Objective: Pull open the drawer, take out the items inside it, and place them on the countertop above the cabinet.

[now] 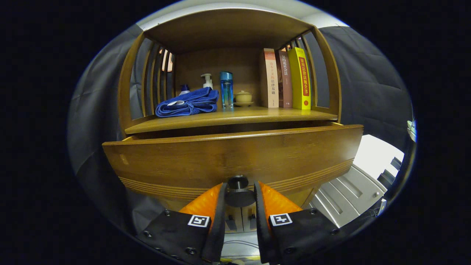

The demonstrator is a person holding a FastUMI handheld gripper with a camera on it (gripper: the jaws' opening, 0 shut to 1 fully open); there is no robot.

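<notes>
The drawer point(232, 154) is seen partly pulled out of the wooden cabinet point(323, 66), with a dark gap showing along its top edge, and the claw point(238, 191) is pinched on the round dark knob point(238, 187) at the lower middle of the drawer front, an orange finger point(206, 200) pressed on either side of it. What's inside the drawer can't be made out from this low angle, so the items to be taken out are hidden for now. Biggest risk from here, probably: the knob is small and round, so a pull that's angled up or sideways could let it slip out from between the pads, and the drawer would be left half open. A pull that's too hard could also bring the drawer out further than wanted, or tip it. Next worry is the table above the drawer, where things are meant to be placed, because it's already pretty crowded. A folded blue towel point(187, 103) is lying at about 10 o'clock from the knob, with a white pump bottle point(207, 80) and a smaller bottle point(184, 89) behind it, a blue glass bottle point(226, 89) and a small lidded cup point(243, 97) near 12 o'clock, and three upright books point(289, 79) toward 1 o'clock. Free space seems to be left mainly along the front edge, so anything set down carelessly could knock the glass bottle or the cup over.
</notes>
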